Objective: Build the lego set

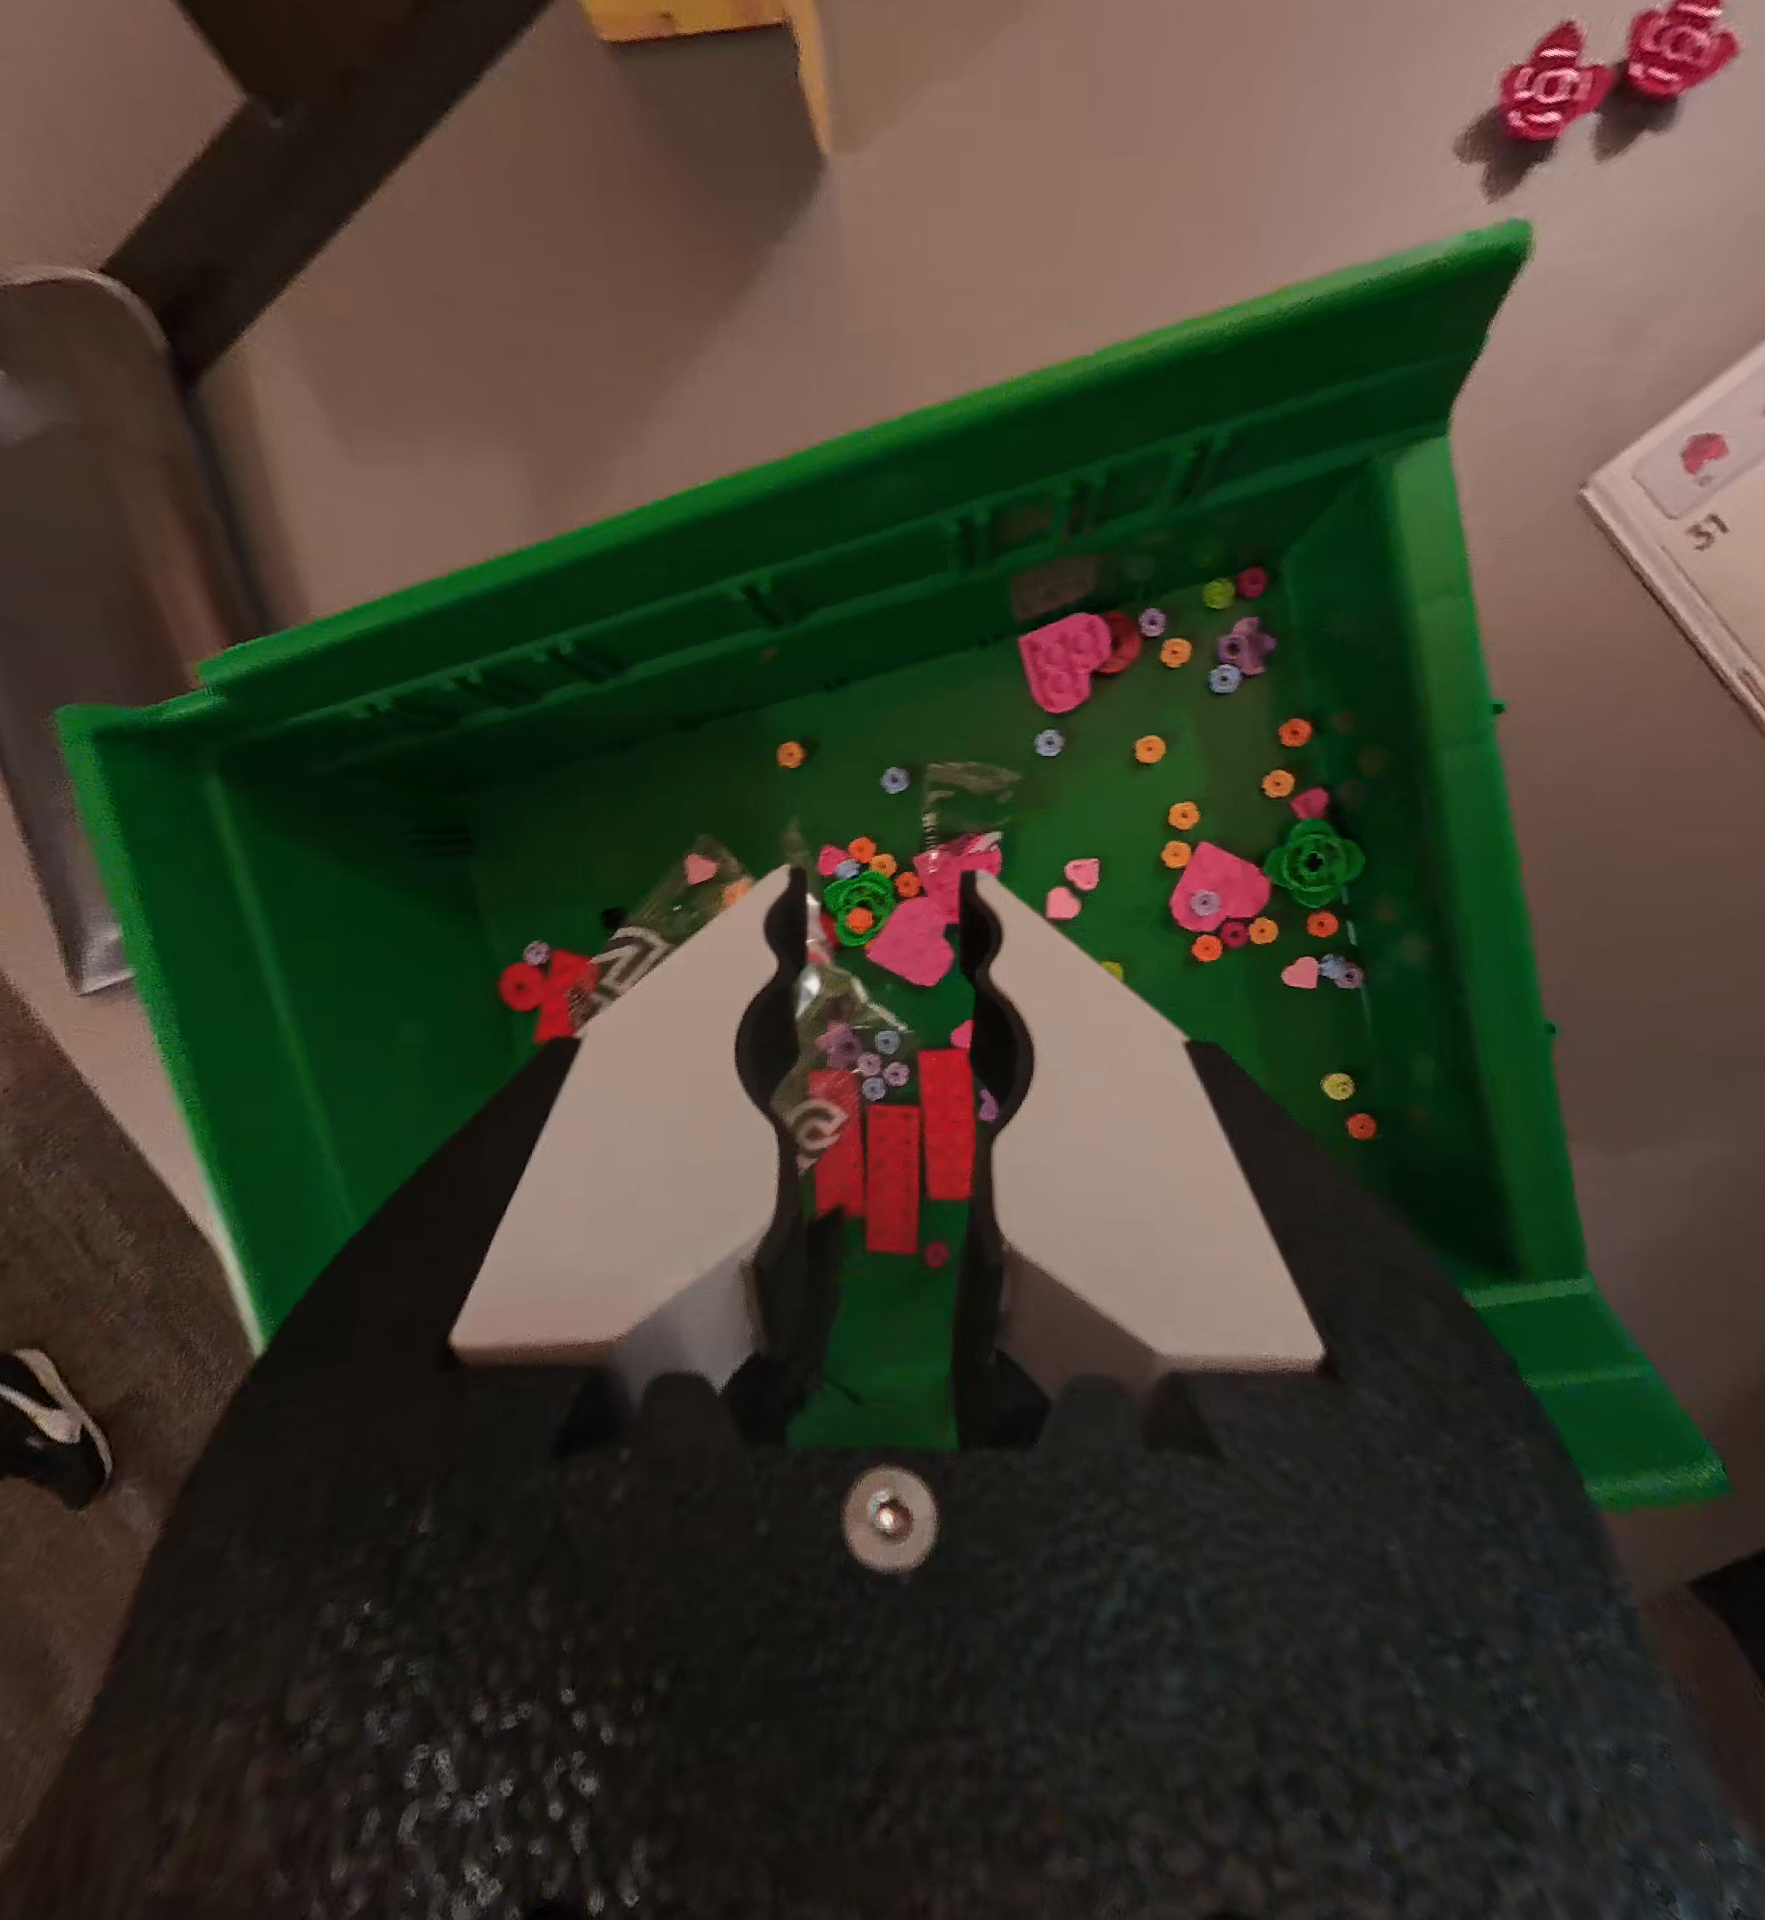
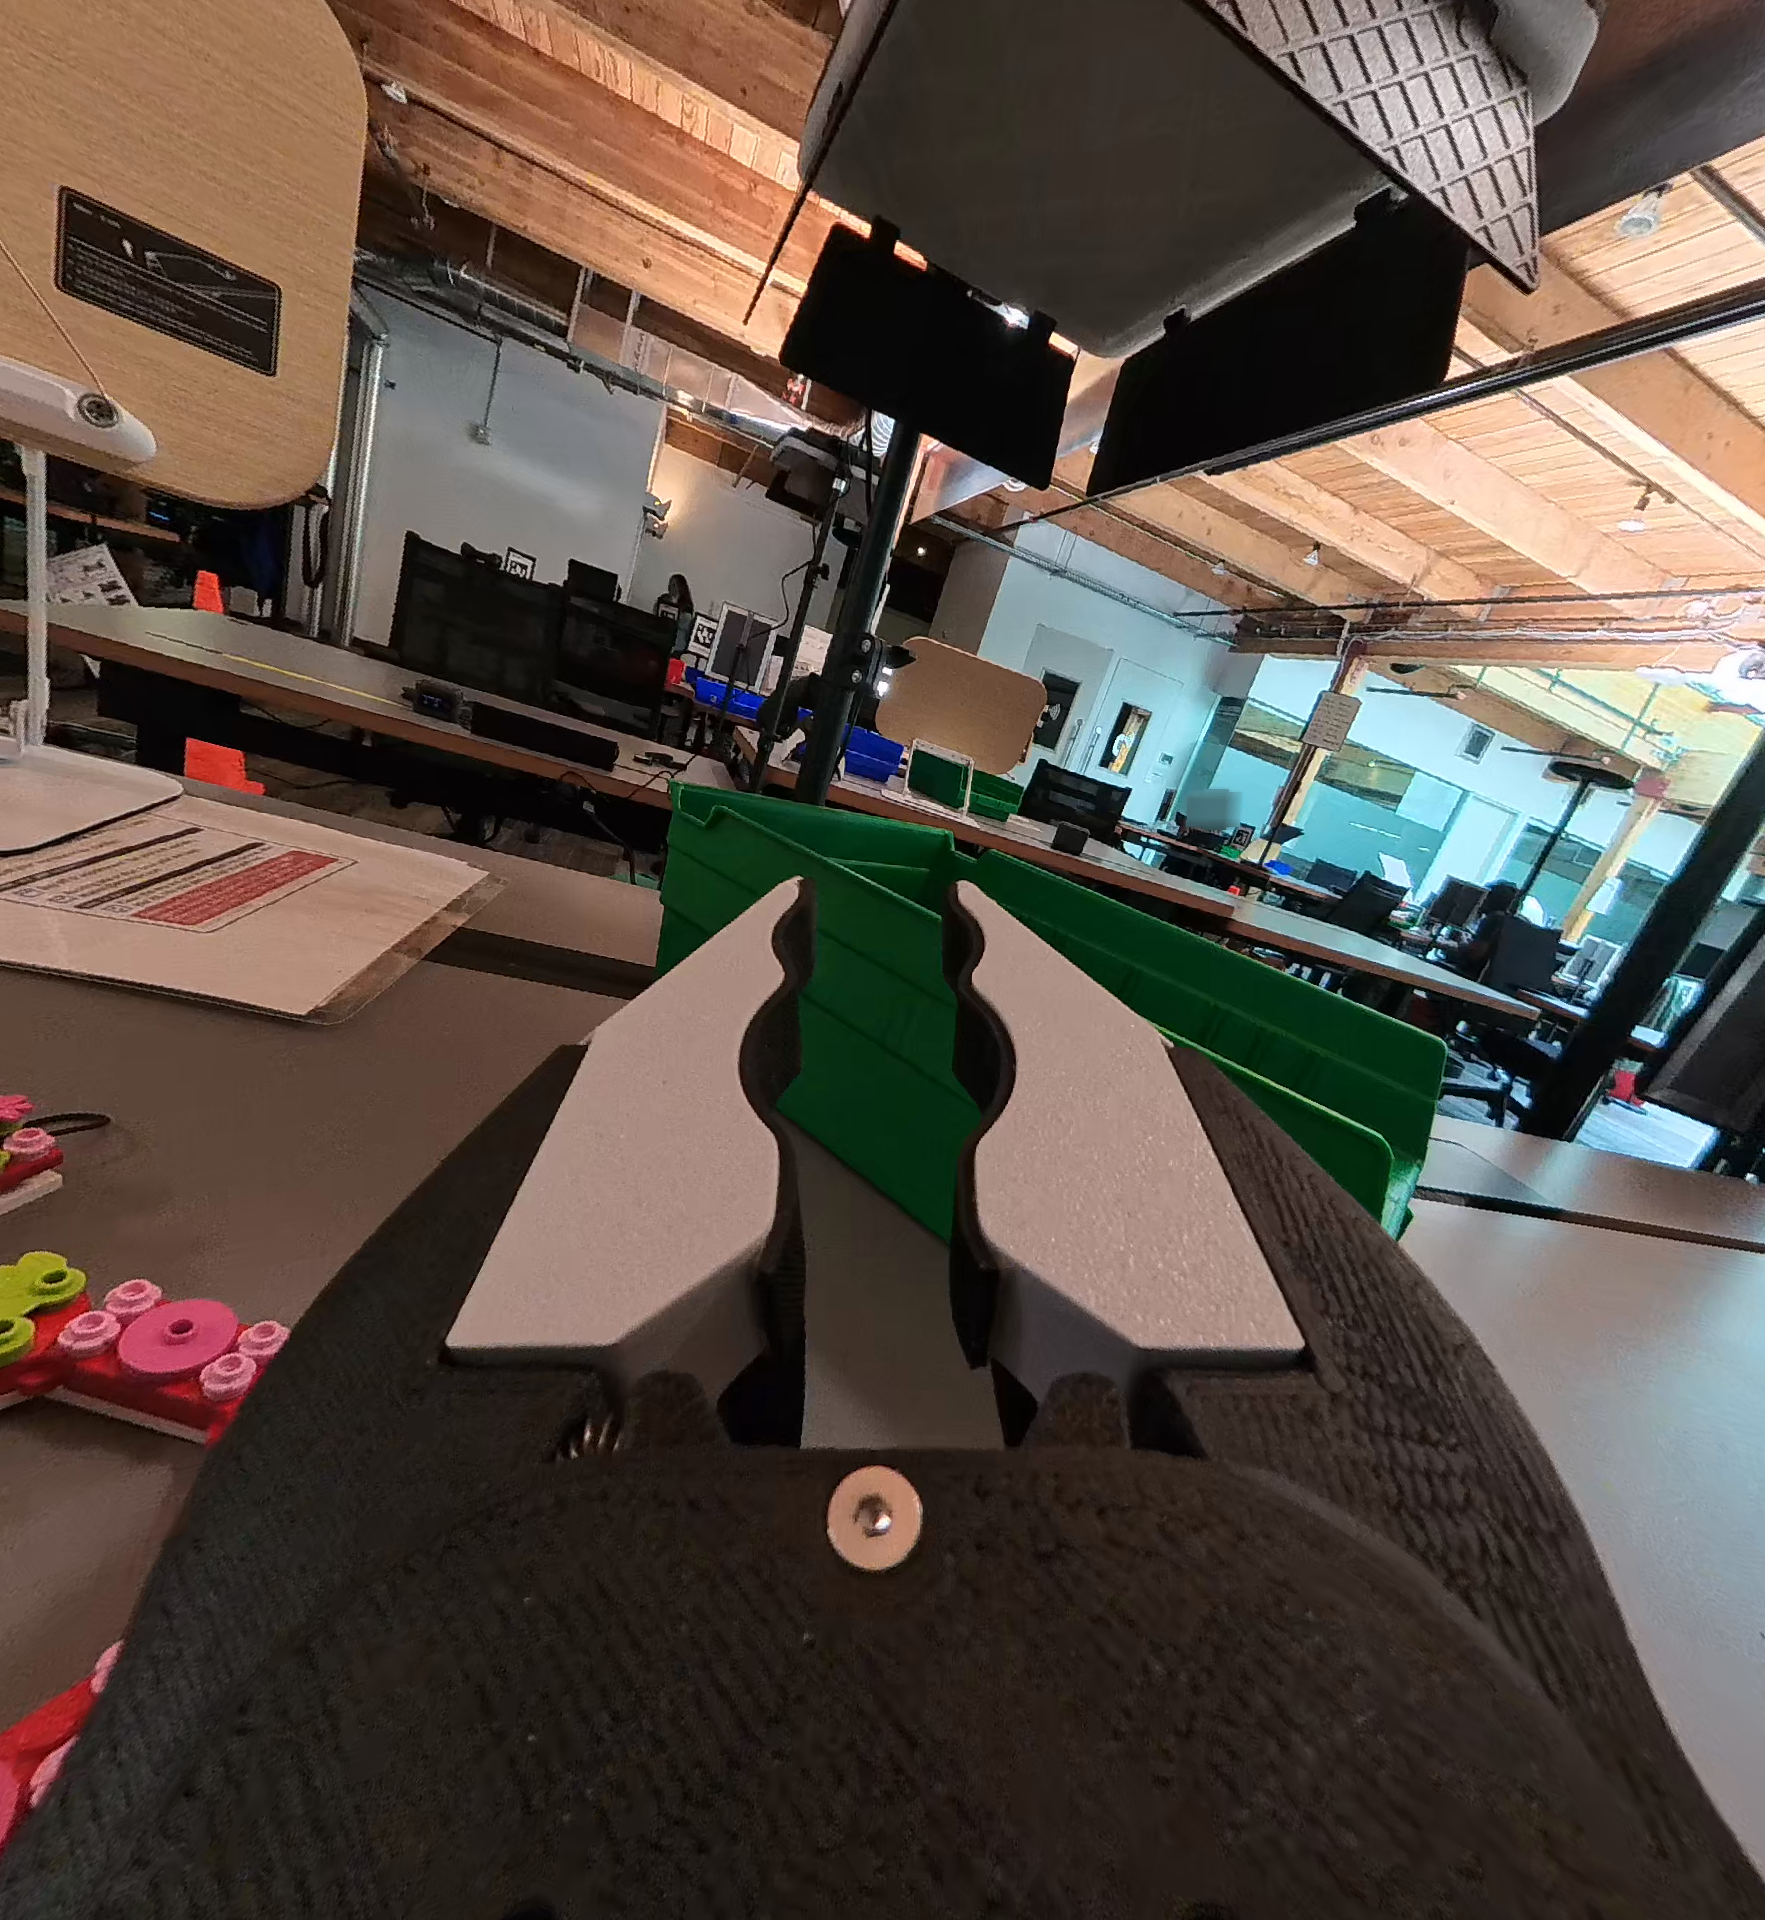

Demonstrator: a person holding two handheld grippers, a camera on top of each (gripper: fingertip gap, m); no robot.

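Left gripper [image 1: 880,883] hovers part-open and empty over the green bin [image 1: 1418,343].
Loose pieces lie inside it; drop straight onto the pink heart plate [image 1: 914,940], clear of the plastic bag [image 1: 821,997]. Right gripper [image 2: 878,894], beside the bin, also empty, parted.

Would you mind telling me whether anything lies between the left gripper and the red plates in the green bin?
Partly: a crumpled clear plastic bag overlaps the red plates on their left side. Otherwise the left gripper hangs above them, jaws open.
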